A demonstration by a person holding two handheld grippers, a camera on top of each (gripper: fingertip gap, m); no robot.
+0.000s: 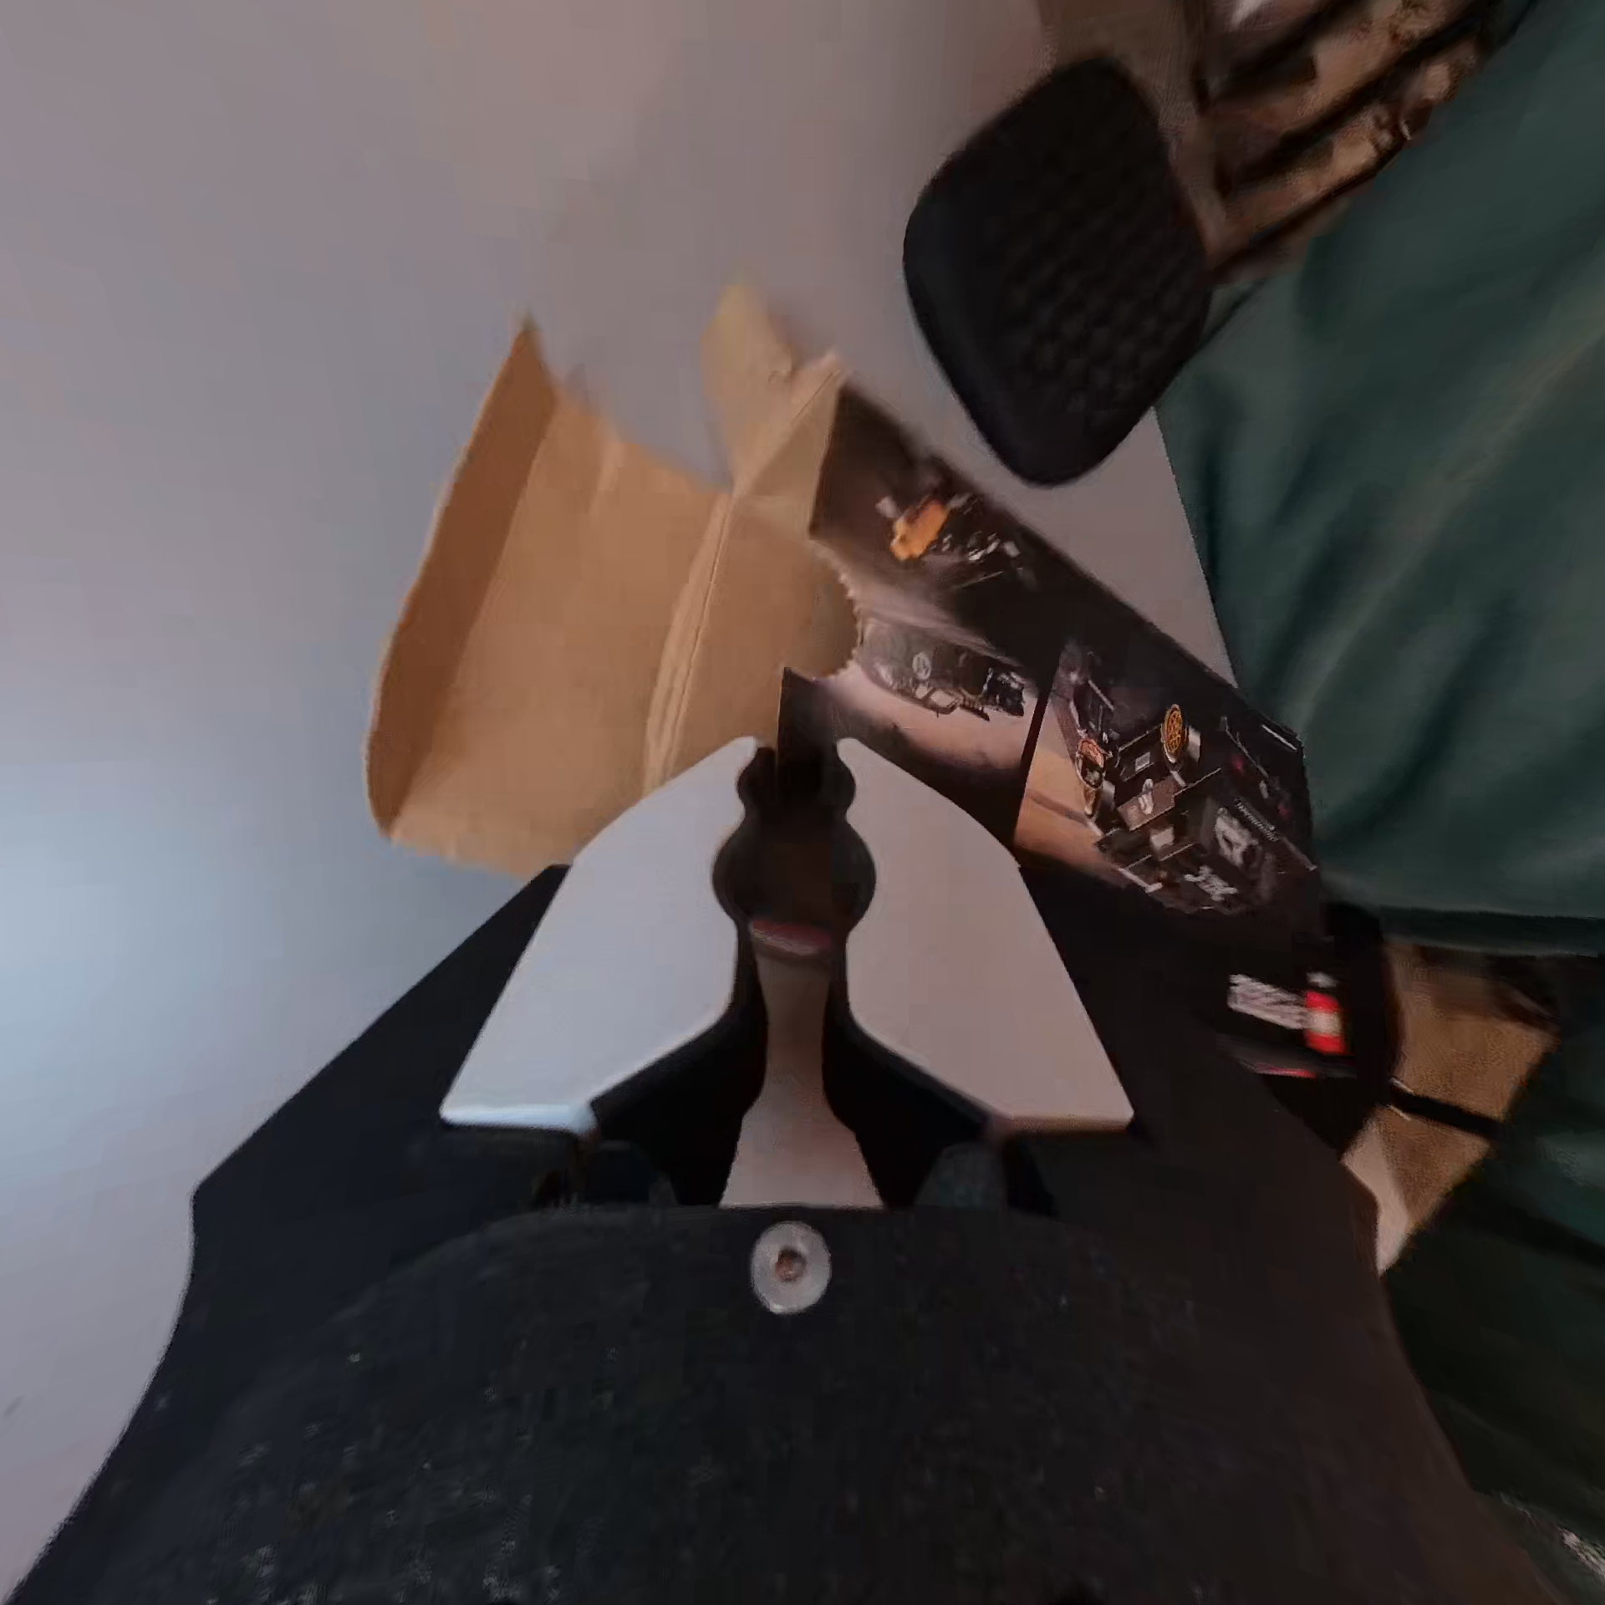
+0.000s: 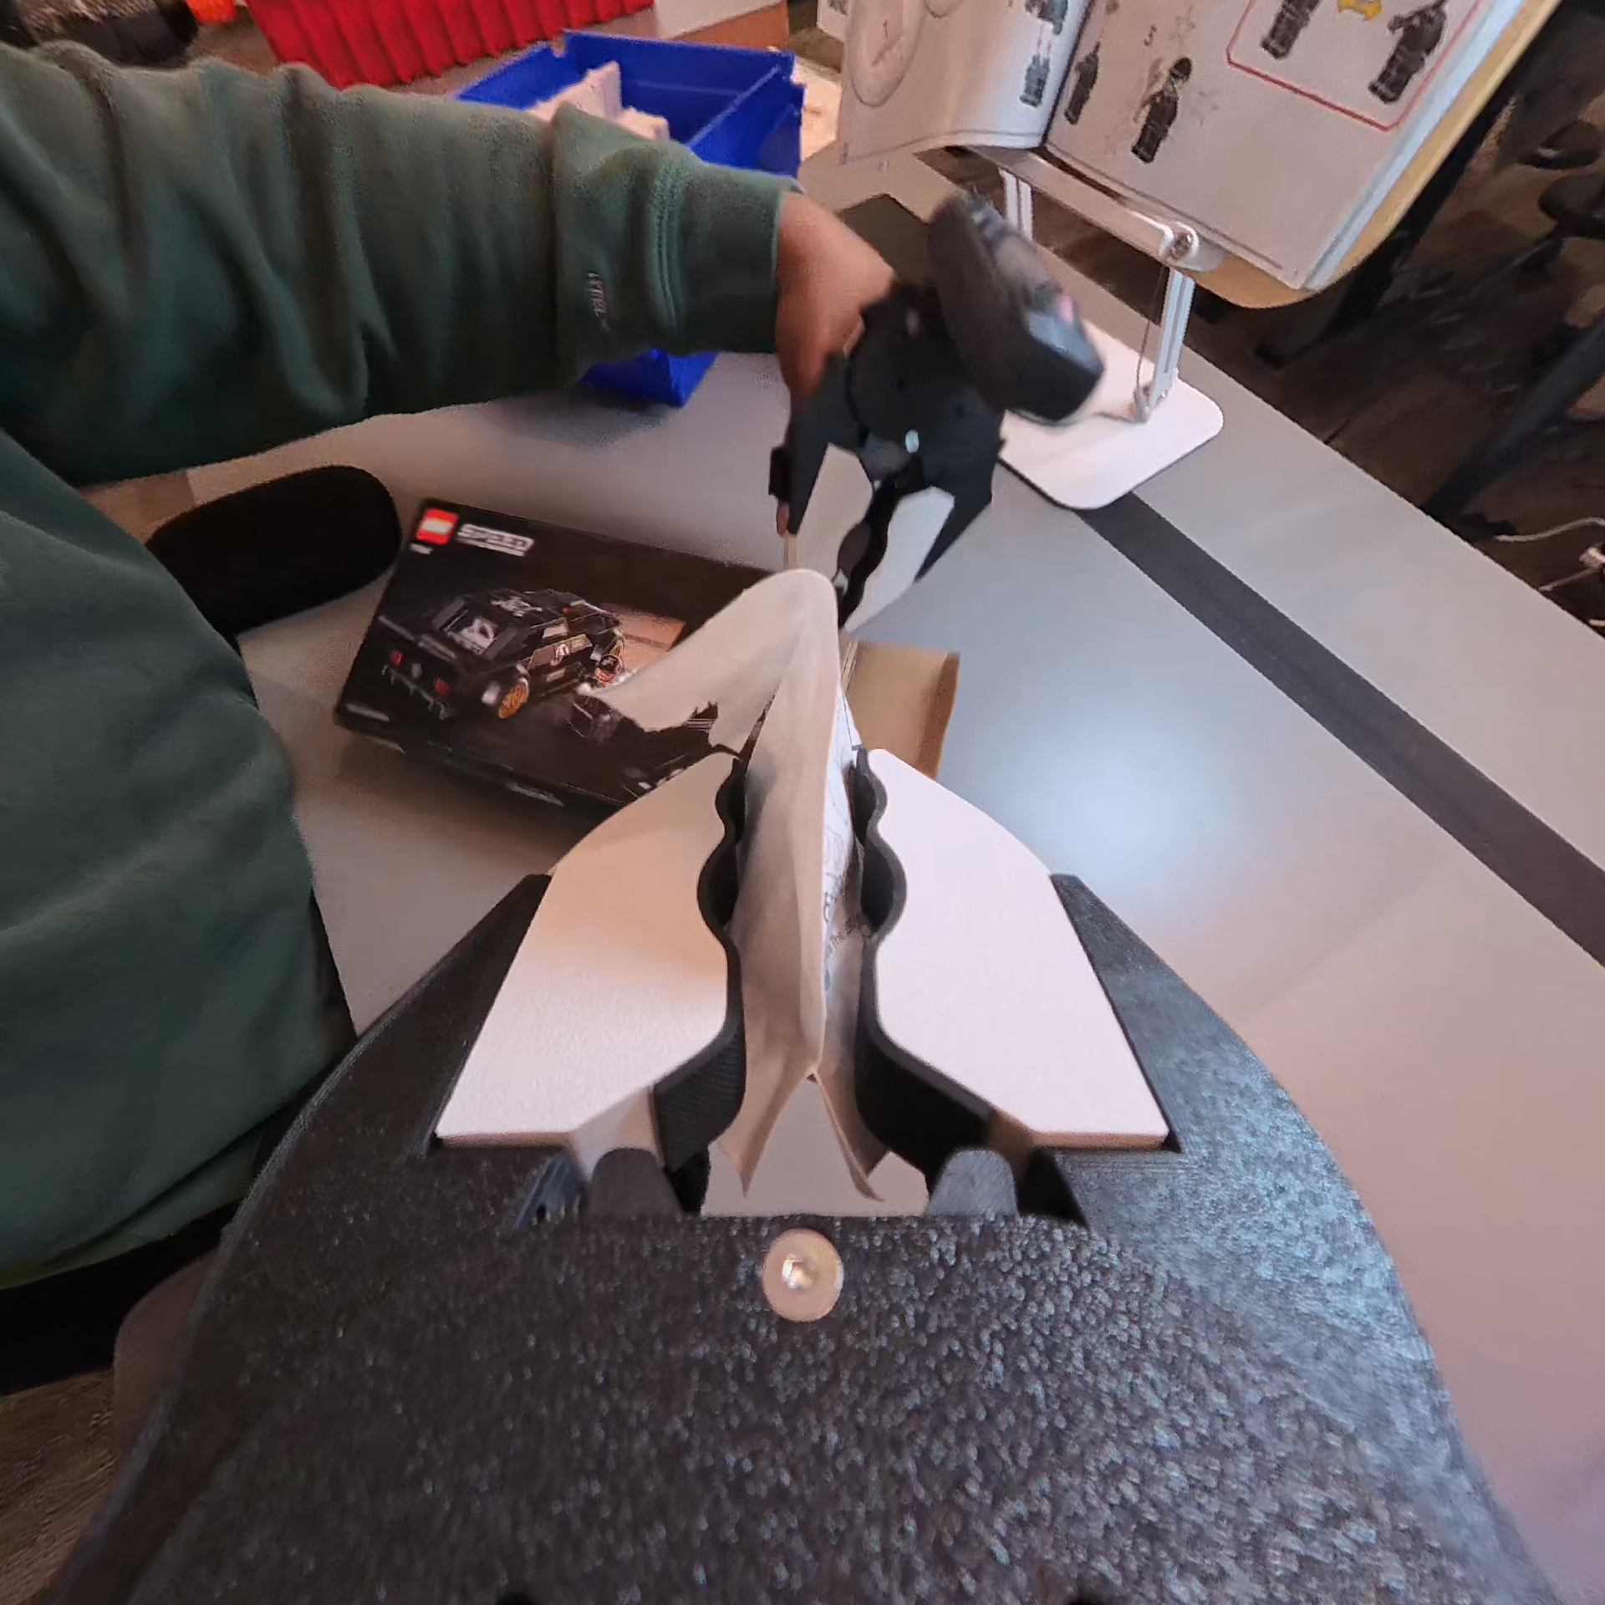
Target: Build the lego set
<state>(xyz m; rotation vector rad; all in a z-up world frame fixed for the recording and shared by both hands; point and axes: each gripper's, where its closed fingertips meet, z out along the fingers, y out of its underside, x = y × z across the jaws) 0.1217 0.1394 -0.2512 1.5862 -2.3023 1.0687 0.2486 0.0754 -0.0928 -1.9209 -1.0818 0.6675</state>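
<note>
The Lego box (image 2: 486,660), black cardboard printed with a dark car, lay flat on the grey table (image 2: 1129,782). Its end nearest the grippers was torn open: a ragged flap with a pale inner face (image 2: 756,660) stood up from it, and bare brown cardboard (image 1: 556,643) spread beyond the tear. What the box contained could not be seen.

The right gripper (image 2: 799,834) was closed to a narrow gap on a pale paper bag (image 2: 782,955), creased and soft, standing upright between the wavy black pads; faint print showed on its right face. Its contents could not be told.

The left gripper (image 1: 795,773) was pinched shut on a thin dark edge of the torn flap, just above the box. In the right wrist view the same gripper (image 2: 855,564) hung over the box's far end, held by a hand (image 2: 825,295) from a green fleece sleeve (image 2: 347,260).

Behind the box, a blue plastic bin (image 2: 695,104) held white pieces; a red ribbed object (image 2: 434,35) stood beyond it. To the box's right a dark strip (image 2: 1303,677) crossed the table. Beyond that, a white stand (image 2: 1120,443) carried an open instruction booklet (image 2: 1216,87) with minifigure pictures. A black padded armrest (image 2: 278,538) lay left of the box.
</note>
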